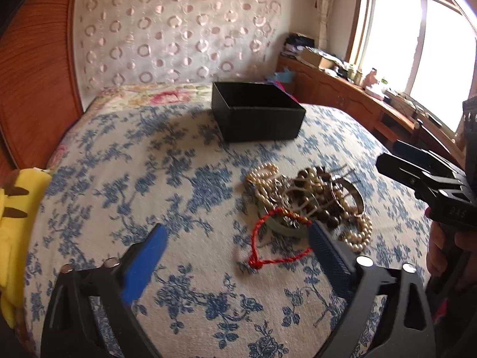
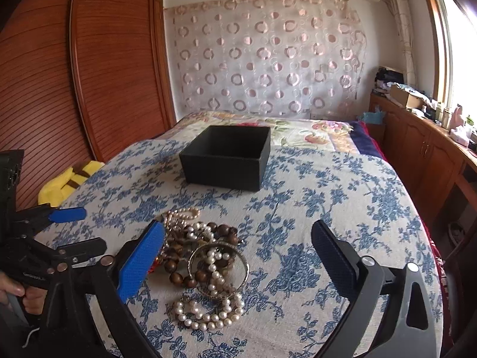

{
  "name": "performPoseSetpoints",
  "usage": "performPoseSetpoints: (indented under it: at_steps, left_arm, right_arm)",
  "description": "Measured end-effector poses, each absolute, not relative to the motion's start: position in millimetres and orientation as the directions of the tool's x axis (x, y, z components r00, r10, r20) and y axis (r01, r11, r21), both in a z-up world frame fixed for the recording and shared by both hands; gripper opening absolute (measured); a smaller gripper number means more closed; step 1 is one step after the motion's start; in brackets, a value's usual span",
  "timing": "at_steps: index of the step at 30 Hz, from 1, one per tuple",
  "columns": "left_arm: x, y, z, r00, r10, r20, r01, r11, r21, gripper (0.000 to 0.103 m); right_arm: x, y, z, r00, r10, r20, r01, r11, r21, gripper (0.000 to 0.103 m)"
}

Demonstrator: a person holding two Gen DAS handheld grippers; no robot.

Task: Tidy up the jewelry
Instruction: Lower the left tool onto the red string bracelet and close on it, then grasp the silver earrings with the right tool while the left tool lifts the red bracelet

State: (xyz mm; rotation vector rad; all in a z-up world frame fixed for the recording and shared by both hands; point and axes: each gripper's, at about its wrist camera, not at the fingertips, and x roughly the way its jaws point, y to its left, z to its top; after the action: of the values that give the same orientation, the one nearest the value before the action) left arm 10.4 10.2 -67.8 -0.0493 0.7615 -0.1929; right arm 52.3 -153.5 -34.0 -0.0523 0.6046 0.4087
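Looks like the first pick: both the left gripper (image 1: 235,243) and right gripper (image 2: 238,238) hover wide open, empty, over the jewelry pile (image 2: 202,256), well short of the black box (image 2: 226,156), so next someone has to pinch one strand.

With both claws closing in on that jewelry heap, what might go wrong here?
The jewelry pile is tangled: pulling the red cord may drag pearls and beads along. Both open claws, left and right, converge on the same heap and may collide. The black box sits apart, so loose strands might drop during carrying.
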Motion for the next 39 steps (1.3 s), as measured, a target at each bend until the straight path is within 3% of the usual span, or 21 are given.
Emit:
performPoseSetpoints:
  at_steps: [7, 14, 17, 18, 22, 26, 36, 39]
  left_arm:
    - [12.4, 1.2, -82.5, 0.656, -0.229, -0.719, 0.196, 0.972, -0.131, 0.060]
    - [13.1, -2.4, -89.2, 0.635, -0.223, -0.740, 0.201, 0.972, -0.120, 0.053]
    - [14.0, -2.0, -91.6, 0.628, -0.227, -0.744, 0.202, 0.971, -0.126, 0.035]
    - [13.9, -1.2, -91.5, 0.629, -0.236, -0.741, 0.202, 0.970, -0.137, 0.025]
    - [16.1, -0.1, -95.1, 0.619, -0.242, -0.747, 0.202, 0.968, -0.147, 0.014]
    - [15.5, -0.4, -97.1, 0.620, -0.231, -0.750, 0.200, 0.971, -0.133, 0.007]
    - [7.1, 8.4, -81.4, 0.674, -0.212, -0.708, 0.174, 0.977, -0.127, 0.005]
    - [4.6, 15.1, -75.9, 0.695, -0.202, -0.690, 0.157, 0.979, -0.129, 0.005]
  right_arm:
    - [54.0, -149.8, -44.1, 0.717, 0.372, -0.590, -0.410, 0.909, 0.076, 0.088]
    - [52.8, -147.7, -41.8, 0.723, 0.364, -0.587, -0.407, 0.911, 0.063, 0.088]
    - [53.2, -146.5, -42.5, 0.719, 0.364, -0.592, -0.412, 0.909, 0.058, 0.088]
    - [53.5, -146.0, -43.4, 0.716, 0.365, -0.595, -0.414, 0.908, 0.059, 0.088]
    - [56.1, -144.4, -47.5, 0.699, 0.369, -0.612, -0.421, 0.905, 0.063, 0.088]
    - [56.1, -142.7, -48.9, 0.696, 0.371, -0.615, -0.427, 0.902, 0.060, 0.088]
    - [66.0, -130.0, -58.8, 0.642, 0.407, -0.650, -0.473, 0.877, 0.082, 0.088]
    - [70.2, -123.6, -62.8, 0.616, 0.425, -0.663, -0.494, 0.864, 0.096, 0.077]
